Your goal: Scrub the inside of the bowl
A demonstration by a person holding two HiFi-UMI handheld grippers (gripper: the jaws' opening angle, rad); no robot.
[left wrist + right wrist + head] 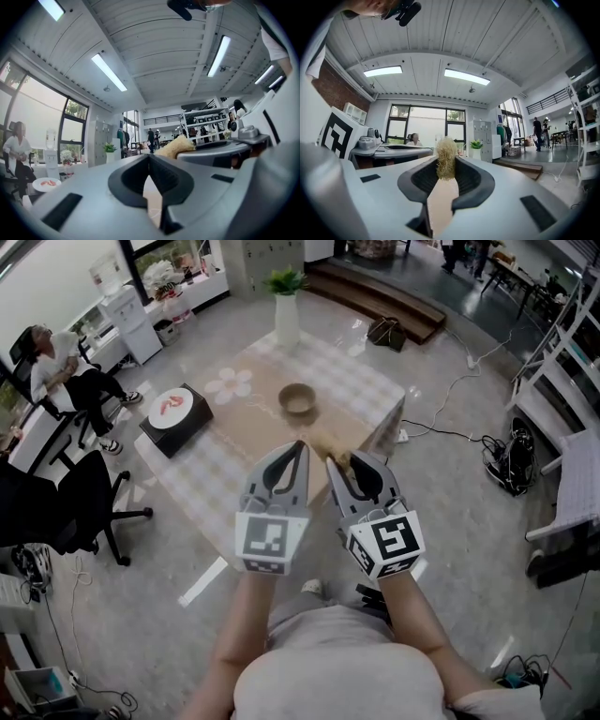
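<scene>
Bowl (298,401) ahead of the jaws.
We're pinching the scrubber (446,157) in the right gripper (330,461); left gripper (300,444) closed empty, should brace the rim.

I count two hand-held grippers: one left hand-held gripper (300,444) and one right hand-held gripper (335,463). There is one desk (367,390). On it, from my grippers, are one bowl (298,400) at 12 o'clock, one white vase (286,317) beyond it and one black box (176,420) at 10 o'clock. I count one fibrous scrub pad (328,445) and one seated person (64,367).
</scene>
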